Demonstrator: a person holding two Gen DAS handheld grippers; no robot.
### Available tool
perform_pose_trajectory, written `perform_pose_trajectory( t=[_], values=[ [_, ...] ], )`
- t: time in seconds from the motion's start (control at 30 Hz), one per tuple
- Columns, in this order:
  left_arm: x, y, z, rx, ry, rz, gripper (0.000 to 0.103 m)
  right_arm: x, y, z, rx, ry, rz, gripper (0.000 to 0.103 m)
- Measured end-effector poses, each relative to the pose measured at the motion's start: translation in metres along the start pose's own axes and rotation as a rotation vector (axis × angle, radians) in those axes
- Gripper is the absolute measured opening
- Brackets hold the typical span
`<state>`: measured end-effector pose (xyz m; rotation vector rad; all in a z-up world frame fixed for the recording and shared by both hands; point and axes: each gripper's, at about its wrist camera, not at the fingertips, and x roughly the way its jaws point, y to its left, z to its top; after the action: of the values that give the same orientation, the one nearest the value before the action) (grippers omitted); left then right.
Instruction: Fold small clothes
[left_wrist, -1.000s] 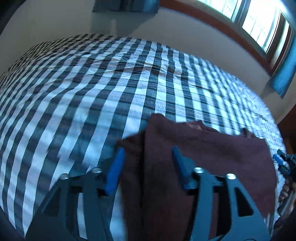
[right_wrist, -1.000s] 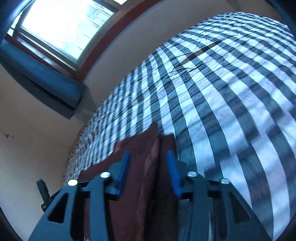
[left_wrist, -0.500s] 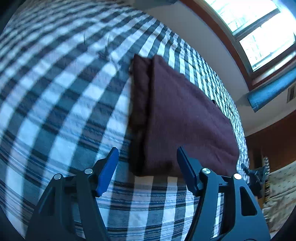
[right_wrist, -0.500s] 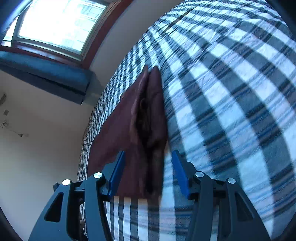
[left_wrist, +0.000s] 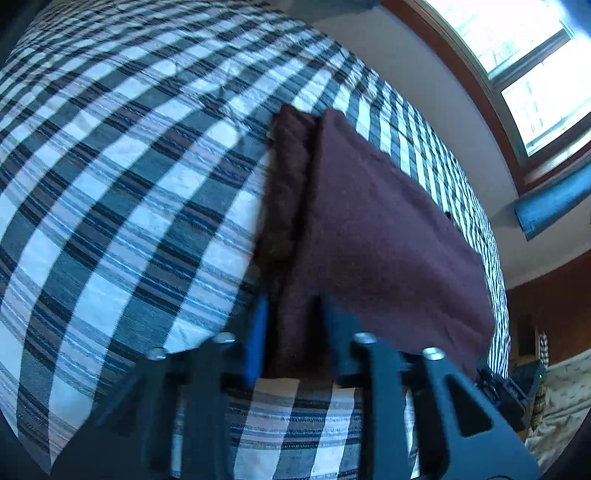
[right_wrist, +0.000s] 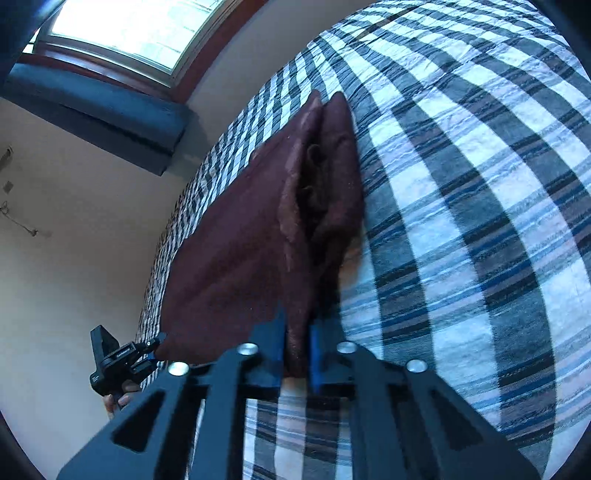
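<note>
A dark maroon garment lies folded in layers on the checked bedspread. In the left wrist view my left gripper is shut on the garment's near left corner, with cloth bunched between the blue pads. In the right wrist view the same garment shows its open layered edge, and my right gripper is shut on its near right corner. The other gripper shows at the lower left of the right wrist view, at the garment's far corner.
The bed fills most of both views. A wall with a bright window and blue curtain runs along the bed's far side. Cluttered items sit past the bed's edge at lower right.
Both grippers were open and just short of the garment's near edge half a second ago. Both have moved forward and closed on its corners.
</note>
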<state>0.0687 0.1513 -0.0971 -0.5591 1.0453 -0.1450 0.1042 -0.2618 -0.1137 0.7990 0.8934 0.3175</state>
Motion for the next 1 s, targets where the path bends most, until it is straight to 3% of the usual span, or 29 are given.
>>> perform_pose_trajectory(
  t=[0.13,0.37,0.47,0.63,0.77,0.9,1.0],
  values=[
    [0.000,-0.003,0.000,0.038,-0.003,0.039,0.010,-0.003,-0.004,0.002,-0.019,-0.007,-0.060,0.006],
    [0.002,0.003,0.002,0.038,-0.003,0.023,0.010,-0.006,-0.023,0.004,0.042,0.011,0.008,0.006],
    [-0.001,0.003,0.002,0.051,-0.007,0.010,0.012,-0.017,-0.034,0.004,0.105,0.012,0.053,0.008],
    [-0.012,0.009,-0.001,0.057,-0.022,-0.029,0.028,-0.053,-0.038,0.010,0.146,-0.103,-0.042,0.010],
    [-0.021,0.017,0.003,0.037,-0.048,-0.054,0.039,-0.052,0.011,0.014,0.048,-0.127,0.009,0.010],
    [-0.021,0.022,0.005,0.033,-0.060,-0.045,0.044,0.006,0.078,0.013,-0.063,-0.003,0.104,0.010],
    [-0.019,0.022,0.003,0.038,-0.057,-0.038,0.045,0.050,0.110,0.013,-0.115,0.065,0.111,0.010]
  ],
)
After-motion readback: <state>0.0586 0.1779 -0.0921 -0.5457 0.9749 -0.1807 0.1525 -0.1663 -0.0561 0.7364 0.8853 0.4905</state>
